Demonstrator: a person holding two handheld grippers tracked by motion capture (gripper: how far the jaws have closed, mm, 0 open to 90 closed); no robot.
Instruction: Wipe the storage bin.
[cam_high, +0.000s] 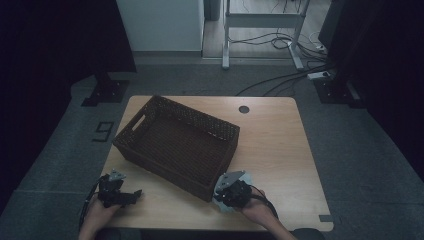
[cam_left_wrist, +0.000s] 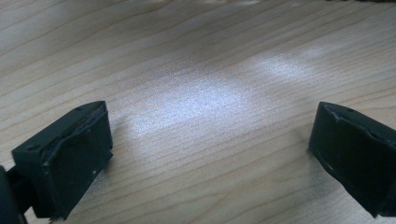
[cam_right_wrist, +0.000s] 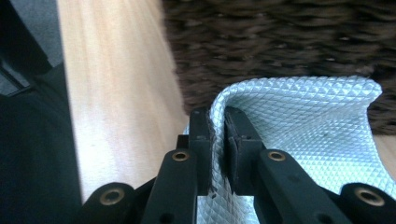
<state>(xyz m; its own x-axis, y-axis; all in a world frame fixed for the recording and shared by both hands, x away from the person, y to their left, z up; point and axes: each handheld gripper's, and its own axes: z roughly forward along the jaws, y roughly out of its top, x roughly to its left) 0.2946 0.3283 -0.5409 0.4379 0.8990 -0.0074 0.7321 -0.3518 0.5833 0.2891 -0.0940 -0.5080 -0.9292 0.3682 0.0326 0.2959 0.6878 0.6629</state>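
A dark woven basket (cam_high: 175, 145) sits slanted across the left half of the wooden table (cam_high: 280, 145). My right gripper (cam_high: 225, 196) is at the basket's near corner, shut on a pale blue quilted cloth (cam_right_wrist: 299, 126). The cloth (cam_high: 223, 206) curls up against the basket's wicker wall (cam_right_wrist: 280, 42), pinched between the two pads. My left gripper (cam_high: 131, 196) lies low over the table near the front left edge. In the left gripper view its fingers (cam_left_wrist: 70, 158) stand far apart over bare wood with nothing between them.
A round cable hole (cam_high: 244, 109) is in the table's far edge. Beyond the table stand a white desk frame (cam_high: 260, 30), loose cables (cam_high: 295, 75) on the floor and dark curtains on both sides. Bare wood lies to the right of the basket.
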